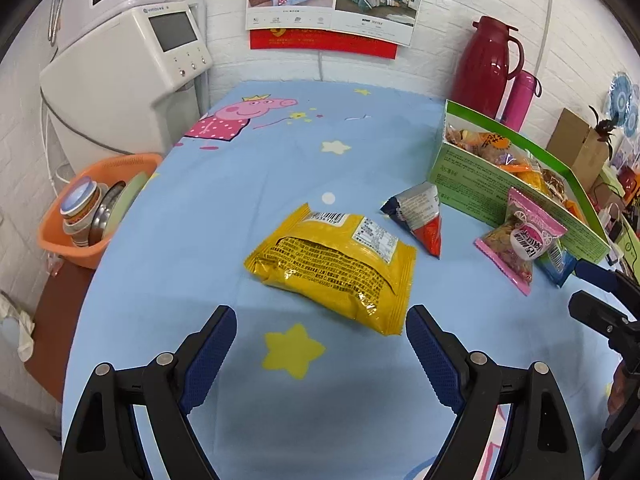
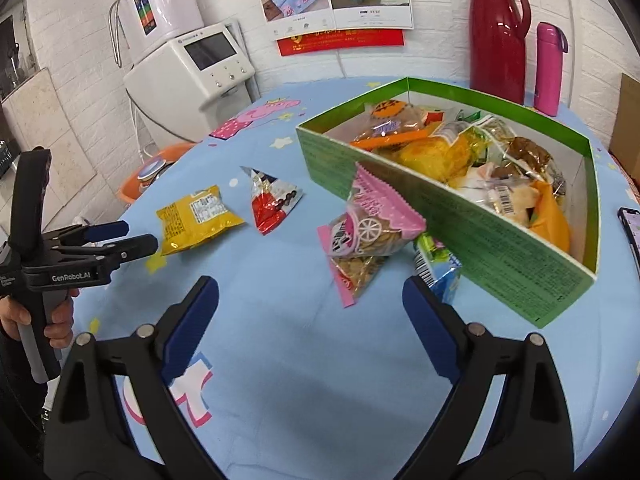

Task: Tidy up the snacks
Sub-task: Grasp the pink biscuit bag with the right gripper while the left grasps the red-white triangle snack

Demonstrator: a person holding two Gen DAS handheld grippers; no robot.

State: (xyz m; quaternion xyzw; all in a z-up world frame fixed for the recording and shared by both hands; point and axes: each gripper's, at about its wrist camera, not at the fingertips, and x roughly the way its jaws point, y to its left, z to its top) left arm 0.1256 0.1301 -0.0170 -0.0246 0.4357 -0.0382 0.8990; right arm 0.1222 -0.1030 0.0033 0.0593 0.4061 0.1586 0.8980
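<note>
The green box [image 2: 480,236] sits on the bench [image 2: 300,360], already packed with mixed snack packets. 4 snacks lie outside it: a pink packet [image 2: 368,236] leaning against its long near wall, a blue packet [image 2: 438,270] touching that wall just beside the pink one, a red-and-silver triangular packet [image 2: 270,200] a little way off the box's left corner, and a yellow packet [image 1: 332,268] farther left again. The left gripper [image 1: 320,336] hovers just short of the yellow packet, jaws apart and empty. The right gripper [image 2: 310,304] faces the pink packet, jaws apart and empty too.
</note>
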